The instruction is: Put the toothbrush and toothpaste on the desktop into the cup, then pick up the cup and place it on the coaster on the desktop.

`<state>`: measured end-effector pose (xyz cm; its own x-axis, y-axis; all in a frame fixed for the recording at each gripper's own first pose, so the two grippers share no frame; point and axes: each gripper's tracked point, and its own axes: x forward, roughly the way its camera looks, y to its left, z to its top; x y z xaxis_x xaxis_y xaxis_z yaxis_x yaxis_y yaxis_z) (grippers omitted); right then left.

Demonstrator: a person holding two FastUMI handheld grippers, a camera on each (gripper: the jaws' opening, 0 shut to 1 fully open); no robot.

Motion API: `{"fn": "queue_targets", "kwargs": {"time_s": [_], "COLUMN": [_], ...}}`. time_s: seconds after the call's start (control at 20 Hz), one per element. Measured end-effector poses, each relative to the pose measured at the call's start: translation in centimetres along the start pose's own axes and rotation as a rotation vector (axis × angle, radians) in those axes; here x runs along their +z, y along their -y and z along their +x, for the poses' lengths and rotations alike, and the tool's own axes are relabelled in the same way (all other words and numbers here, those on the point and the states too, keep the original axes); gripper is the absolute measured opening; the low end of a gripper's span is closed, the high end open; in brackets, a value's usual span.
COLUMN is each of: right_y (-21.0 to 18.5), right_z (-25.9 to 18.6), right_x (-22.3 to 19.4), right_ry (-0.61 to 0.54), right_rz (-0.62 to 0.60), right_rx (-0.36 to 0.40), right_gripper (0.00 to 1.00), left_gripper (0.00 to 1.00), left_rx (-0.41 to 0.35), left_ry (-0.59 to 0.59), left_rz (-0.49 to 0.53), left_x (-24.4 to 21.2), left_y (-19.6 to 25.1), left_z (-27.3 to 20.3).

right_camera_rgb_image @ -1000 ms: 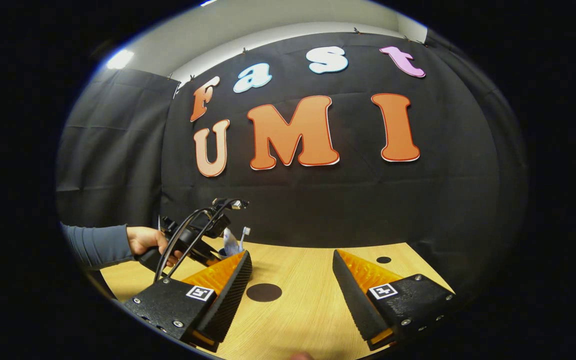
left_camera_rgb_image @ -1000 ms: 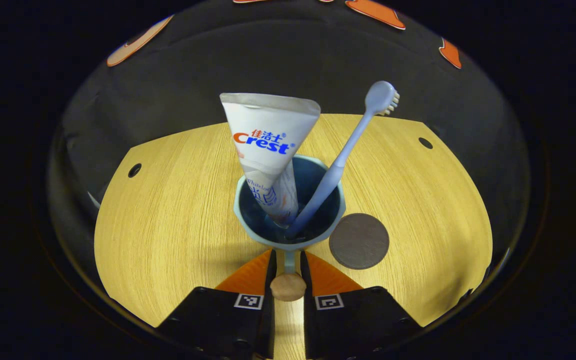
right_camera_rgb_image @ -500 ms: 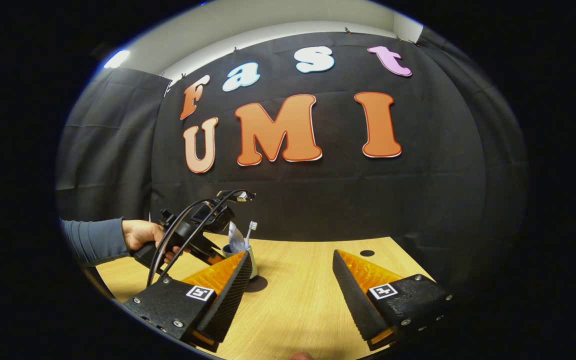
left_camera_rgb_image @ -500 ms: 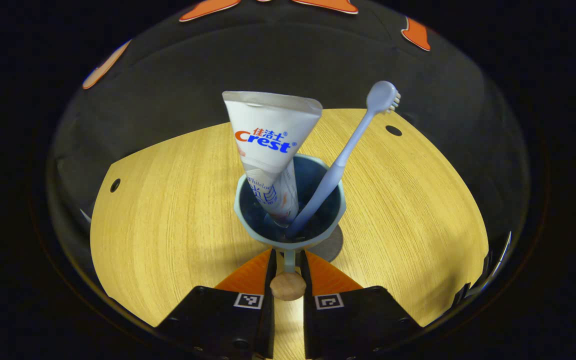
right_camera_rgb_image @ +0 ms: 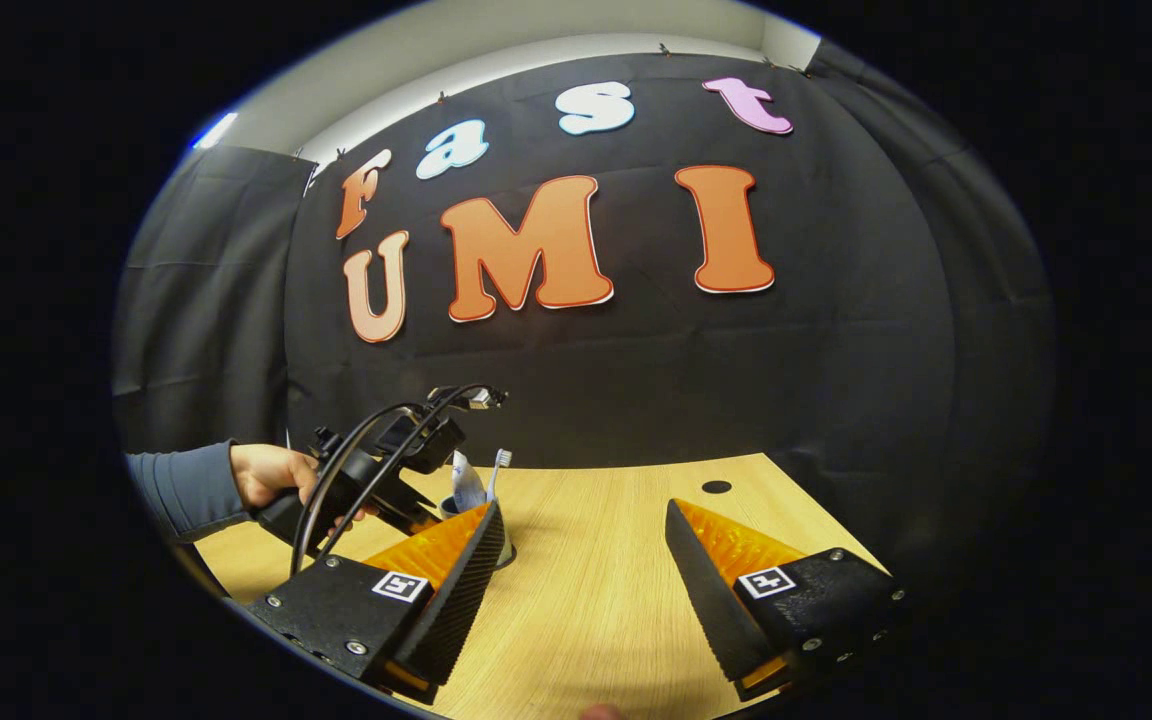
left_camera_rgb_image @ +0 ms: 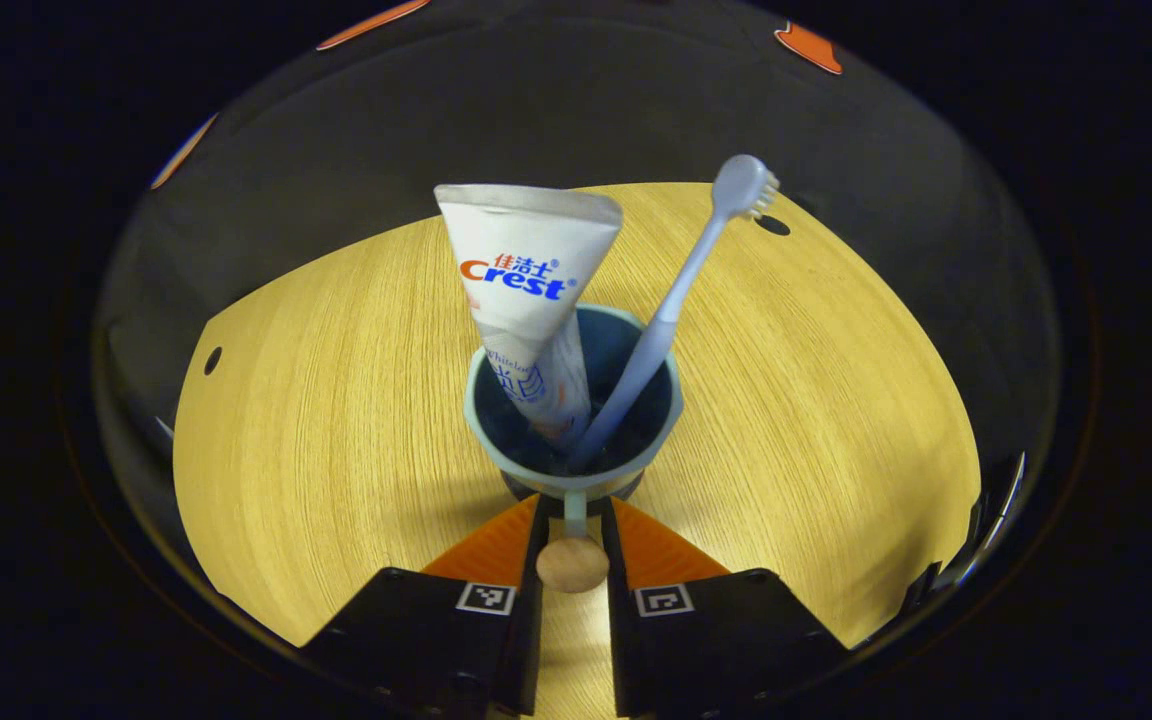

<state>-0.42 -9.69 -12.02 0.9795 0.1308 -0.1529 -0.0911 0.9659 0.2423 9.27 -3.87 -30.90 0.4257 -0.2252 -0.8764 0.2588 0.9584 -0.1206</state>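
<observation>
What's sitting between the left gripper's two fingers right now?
In the left gripper view, the left gripper is shut on the light blue cup's thin handle.

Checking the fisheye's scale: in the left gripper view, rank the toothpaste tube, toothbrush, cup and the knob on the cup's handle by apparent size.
1. toothpaste tube
2. cup, close to the tube; unsure
3. toothbrush
4. knob, smallest despite being nearest

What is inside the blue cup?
In the cup stand a toothpaste tube, crimped end up, and a toothbrush, bristle head up, leaning apart. Their lower ends sit deep in the dark inside; the cup's bottom is hidden.
</observation>
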Motion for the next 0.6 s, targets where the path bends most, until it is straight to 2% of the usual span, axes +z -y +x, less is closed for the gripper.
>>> {"fn": "queue_targets", "kwargs": {"time_s": [0.15,0.25,0.3,0.45,0.6], "right_y": [-0.7,-1.7,-2.2,-3.9,-6.0], "right_z": [0.4,0.7,0.9,1.5,2.1], "right_x": [0.2,0.4,0.6,1.0,2.0], "right_ry": [0.004,0.019,0.029,0.046,0.067], "right_rz": [0.001,-0.002,-0.01,-0.037,-0.056], "right_rx": [-0.001,0.005,0.008,0.017,0.039], "right_gripper": [0.97,0.97,1.0,0.97,0.96], "left_gripper": [0.79,0.8,0.79,0.98,0.98], "left_rx": [-0.035,-0.066,-0.063,-0.038,0.004], "left_ry": [0.021,0.049,0.073,0.171,0.294], "left_rz": [0.017,0.046,0.064,0.083,0.07], "left_x": [-0.8,-1.7,-1.9,-1.5,-0.6], "left_y": [0.6,1.1,0.9,-0.1,-2.2], "left_z": [-1.4,-2.4,-3.2,-6.0,-9.9]}}
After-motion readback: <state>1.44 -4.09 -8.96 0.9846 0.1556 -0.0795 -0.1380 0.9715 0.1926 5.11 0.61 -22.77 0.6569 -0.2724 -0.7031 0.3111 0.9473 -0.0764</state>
